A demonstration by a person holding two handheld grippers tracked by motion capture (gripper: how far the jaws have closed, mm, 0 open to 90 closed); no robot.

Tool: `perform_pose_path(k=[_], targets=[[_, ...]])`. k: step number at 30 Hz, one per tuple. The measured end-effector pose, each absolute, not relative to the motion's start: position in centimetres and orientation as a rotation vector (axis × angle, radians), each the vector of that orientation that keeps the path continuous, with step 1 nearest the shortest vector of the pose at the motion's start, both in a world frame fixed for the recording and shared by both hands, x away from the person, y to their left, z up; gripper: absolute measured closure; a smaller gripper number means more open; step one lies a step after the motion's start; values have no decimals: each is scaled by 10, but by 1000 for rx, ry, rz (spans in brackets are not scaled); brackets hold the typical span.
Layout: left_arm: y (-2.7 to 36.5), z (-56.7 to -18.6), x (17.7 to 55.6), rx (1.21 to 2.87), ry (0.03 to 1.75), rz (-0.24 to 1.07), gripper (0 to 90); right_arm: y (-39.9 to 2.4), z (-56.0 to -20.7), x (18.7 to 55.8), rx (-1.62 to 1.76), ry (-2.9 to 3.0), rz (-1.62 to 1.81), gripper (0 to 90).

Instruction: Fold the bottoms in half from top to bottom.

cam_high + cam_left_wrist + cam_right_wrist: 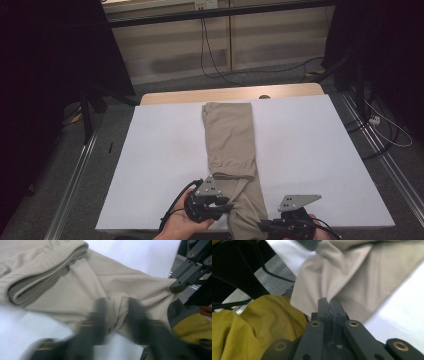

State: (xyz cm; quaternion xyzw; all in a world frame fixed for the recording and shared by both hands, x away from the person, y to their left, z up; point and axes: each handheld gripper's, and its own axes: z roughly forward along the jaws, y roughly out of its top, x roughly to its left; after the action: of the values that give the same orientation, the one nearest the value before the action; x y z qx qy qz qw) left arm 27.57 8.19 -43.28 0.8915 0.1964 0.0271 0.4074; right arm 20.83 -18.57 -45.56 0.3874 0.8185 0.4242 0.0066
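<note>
High view: we record one long folded beige cloth garment point(231, 150), laid lengthwise down the middle of the white-covered desk point(310, 160), its near end hanging over the front edge.

Left gripper point(227, 205): at the garment's near left edge. In the left gripper view its blurred fingers point(100, 320) stand partly apart with a ridge of cloth bunched between them; we cannot tell whether they press on it.

Right gripper point(261, 225): at the near right edge. In the right gripper view its fingers point(324, 306) are closed together, pinching the garment's edge.

Also noted: mustard-yellow fabric point(254, 325) below the desk edge.
</note>
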Motion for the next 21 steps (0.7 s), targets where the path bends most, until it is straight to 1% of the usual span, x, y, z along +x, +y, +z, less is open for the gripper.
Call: perform_pose_path(k=[1, 3, 4, 5, 6, 8, 10, 11, 12, 13, 15, 17, 21], targets=[[82, -432, 271, 2248, 475, 59, 664, -188, -456, 209, 1214, 2557, 1322, 847], [79, -436, 262, 2266, 432, 37, 679, -191, -455, 211, 1222, 2536, 1292, 718], [77, -439, 258, 2278, 410, 29, 706, -192, -455, 213, 1227, 2523, 1276, 650], [73, -442, 255, 2287, 398, 20, 705, -192, -454, 216, 1226, 2515, 1267, 599], [70, -445, 253, 2303, 375, 20, 688, -191, -453, 219, 1222, 2506, 1266, 589], [64, -448, 251, 2342, 327, 62, 640, -186, -451, 228, 1182, 2500, 1256, 595], [59, -453, 250, 2378, 314, 89, 646, -180, -451, 241, 1161, 2507, 1237, 626], [58, -456, 248, 2390, 292, 98, 739, -176, -452, 247, 1152, 2522, 1221, 632], [59, -455, 247, 2390, 280, 96, 787, -172, -454, 253, 1149, 2534, 1206, 636], [59, -454, 247, 2402, 284, 80, 864, -170, -456, 257, 1143, 2551, 1190, 669], [63, -453, 246, 2395, 284, 59, 875, -168, -460, 260, 1154, 2569, 1180, 794], [67, -452, 245, 2392, 282, 35, 877, -169, -461, 255, 1142, 2582, 1162, 891], [75, -447, 243, 2369, 277, -12, 877, -178, -458, 240, 1146, 2585, 1185, 900]])
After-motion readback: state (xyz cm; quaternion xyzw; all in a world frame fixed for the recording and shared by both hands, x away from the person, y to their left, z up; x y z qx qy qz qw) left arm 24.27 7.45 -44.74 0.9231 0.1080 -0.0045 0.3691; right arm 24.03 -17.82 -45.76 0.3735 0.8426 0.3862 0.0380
